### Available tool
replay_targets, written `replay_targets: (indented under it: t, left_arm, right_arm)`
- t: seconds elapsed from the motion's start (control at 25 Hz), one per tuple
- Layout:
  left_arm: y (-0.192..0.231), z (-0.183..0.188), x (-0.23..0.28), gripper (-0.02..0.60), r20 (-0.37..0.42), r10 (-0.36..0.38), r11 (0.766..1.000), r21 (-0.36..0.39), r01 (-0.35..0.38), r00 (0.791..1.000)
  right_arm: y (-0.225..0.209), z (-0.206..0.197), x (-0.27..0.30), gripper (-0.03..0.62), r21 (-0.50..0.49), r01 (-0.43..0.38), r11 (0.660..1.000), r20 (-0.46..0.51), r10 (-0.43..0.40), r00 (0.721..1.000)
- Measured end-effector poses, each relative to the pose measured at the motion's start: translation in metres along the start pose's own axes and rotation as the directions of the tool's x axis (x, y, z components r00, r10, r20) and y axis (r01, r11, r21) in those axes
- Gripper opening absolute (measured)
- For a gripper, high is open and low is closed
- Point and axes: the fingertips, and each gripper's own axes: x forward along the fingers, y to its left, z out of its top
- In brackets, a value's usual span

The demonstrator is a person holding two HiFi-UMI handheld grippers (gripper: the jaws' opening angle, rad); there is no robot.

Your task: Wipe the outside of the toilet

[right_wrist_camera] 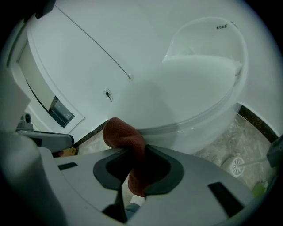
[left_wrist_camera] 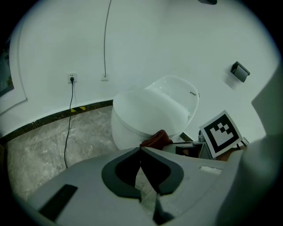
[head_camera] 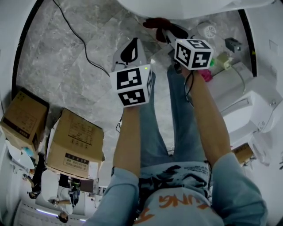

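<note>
The white toilet (left_wrist_camera: 150,114) stands against the wall, its bowl front at the top of the head view (head_camera: 185,6). My right gripper (right_wrist_camera: 137,152) is shut on a dark red cloth (right_wrist_camera: 126,139), which sticks out just short of the toilet's (right_wrist_camera: 190,92) rim. The same cloth (head_camera: 157,23) shows beyond the right gripper (head_camera: 166,33) in the head view, and in the left gripper view the cloth (left_wrist_camera: 154,139) lies against the bowl. My left gripper (left_wrist_camera: 141,152) is shut with nothing in it, held left of and behind the right one (head_camera: 131,50).
Two cardboard boxes (head_camera: 73,143) sit on the grey marble floor at the left. A black cable (head_camera: 75,33) runs across the floor to a wall socket (left_wrist_camera: 72,77). A toilet brush (head_camera: 207,30) and small bottles stand to the right, by white fixtures (head_camera: 252,110).
</note>
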Motion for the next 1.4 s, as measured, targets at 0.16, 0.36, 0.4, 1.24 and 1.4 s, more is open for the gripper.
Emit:
replay_targets:
  t: [0.16, 0.36, 0.4, 1.24, 1.4]
  left_arm:
    - [-0.019, -0.001, 0.004, -0.006, -0.005, 0.004, 1.000, 0.008, -0.004, 1.000]
    - [-0.041, -0.004, 0.013, -0.006, -0.015, 0.007, 1.000, 0.011, -0.007, 1.000]
    - [-0.046, -0.005, 0.016, -0.006, -0.019, 0.006, 1.000, 0.012, -0.005, 1.000]
    - [-0.162, -0.001, 0.081, -0.006, -0.078, -0.041, 0.997, 0.056, 0.046, 0.996]
    - [-0.182, -0.002, 0.094, -0.006, -0.085, -0.042, 0.997, 0.059, 0.047, 0.995]
  right_arm:
    - [-0.019, -0.002, -0.006, 0.072, -0.003, 0.004, 1.000, -0.016, -0.004, 1.000]
    - [-0.046, -0.002, -0.016, 0.072, 0.015, 0.016, 1.000, -0.025, -0.016, 1.000]
    - [-0.051, -0.001, -0.018, 0.072, 0.012, 0.015, 1.000, -0.028, -0.015, 0.999]
    - [-0.181, 0.033, -0.057, 0.072, 0.050, 0.066, 0.997, 0.009, -0.066, 0.998]
    - [-0.205, 0.039, -0.061, 0.072, 0.054, 0.065, 0.996, 0.009, -0.065, 0.998]
